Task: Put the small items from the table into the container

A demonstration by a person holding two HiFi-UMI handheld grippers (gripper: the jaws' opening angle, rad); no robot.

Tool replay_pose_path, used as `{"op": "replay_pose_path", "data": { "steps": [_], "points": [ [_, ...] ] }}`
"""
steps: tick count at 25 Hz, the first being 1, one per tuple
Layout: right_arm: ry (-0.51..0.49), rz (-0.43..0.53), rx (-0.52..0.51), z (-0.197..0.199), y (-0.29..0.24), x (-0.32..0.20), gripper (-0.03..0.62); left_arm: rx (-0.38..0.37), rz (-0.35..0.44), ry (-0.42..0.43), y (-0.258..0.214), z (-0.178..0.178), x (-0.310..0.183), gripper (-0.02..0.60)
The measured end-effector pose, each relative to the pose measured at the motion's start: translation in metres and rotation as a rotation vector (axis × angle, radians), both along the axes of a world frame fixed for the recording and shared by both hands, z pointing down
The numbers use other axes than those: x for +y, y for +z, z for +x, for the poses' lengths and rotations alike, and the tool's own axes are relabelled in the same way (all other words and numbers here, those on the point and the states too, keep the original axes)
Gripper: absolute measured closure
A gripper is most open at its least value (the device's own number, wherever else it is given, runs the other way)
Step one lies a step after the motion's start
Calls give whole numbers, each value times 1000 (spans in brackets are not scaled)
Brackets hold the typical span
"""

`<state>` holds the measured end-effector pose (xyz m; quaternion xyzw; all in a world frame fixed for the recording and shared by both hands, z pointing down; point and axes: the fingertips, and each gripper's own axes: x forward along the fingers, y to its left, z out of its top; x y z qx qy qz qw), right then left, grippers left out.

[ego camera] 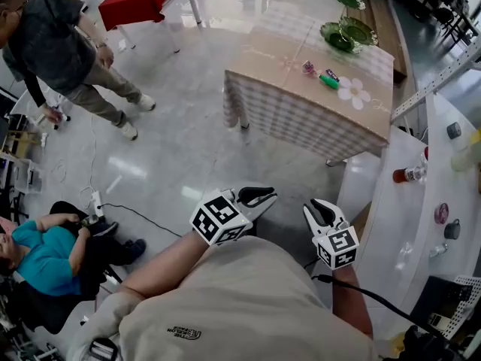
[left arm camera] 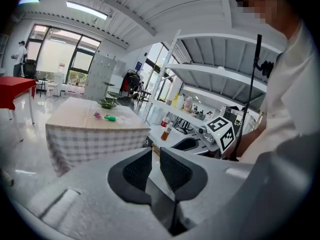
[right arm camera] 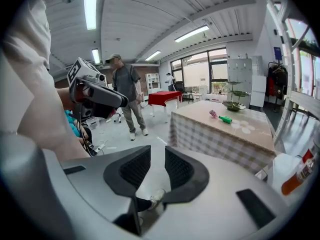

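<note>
- left gripper (ego camera: pixel 255 196): held out ahead of the chest; points forward and somewhat down; jaws a narrow gap apart, nothing between
- right gripper (ego camera: pixel 322 210): beside the left, near but apart; same forward, downward tilt; jaws parted by a slim gap, empty
- left forearm (ego camera: pixel 161 268): bare; reaches forward from the body to its gripper
- right forearm (ego camera: pixel 349 301): bare; mostly hidden by the torso

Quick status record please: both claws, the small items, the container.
left claw: open, empty, well short of the table
right claw: open, empty, beside the left one
small items: pink item and green item, both on the tabletop
container: green dish at the table's far end, contents too small to tell
</note>
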<state>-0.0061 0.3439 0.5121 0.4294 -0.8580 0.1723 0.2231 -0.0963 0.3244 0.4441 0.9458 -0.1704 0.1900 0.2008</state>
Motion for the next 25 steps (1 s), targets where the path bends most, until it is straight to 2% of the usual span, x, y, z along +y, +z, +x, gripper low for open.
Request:
{"op": "replay_pose_path", "data": {
  "steps": [16, 25],
  "points": [
    [33, 14, 73, 24, -21, -176, 500, 0, -20, 83, -4, 20, -159, 567],
    [42, 33, 146, 77, -16, -263, 500, 38, -59, 94, -3, 41, -220, 574]
  ]
}}
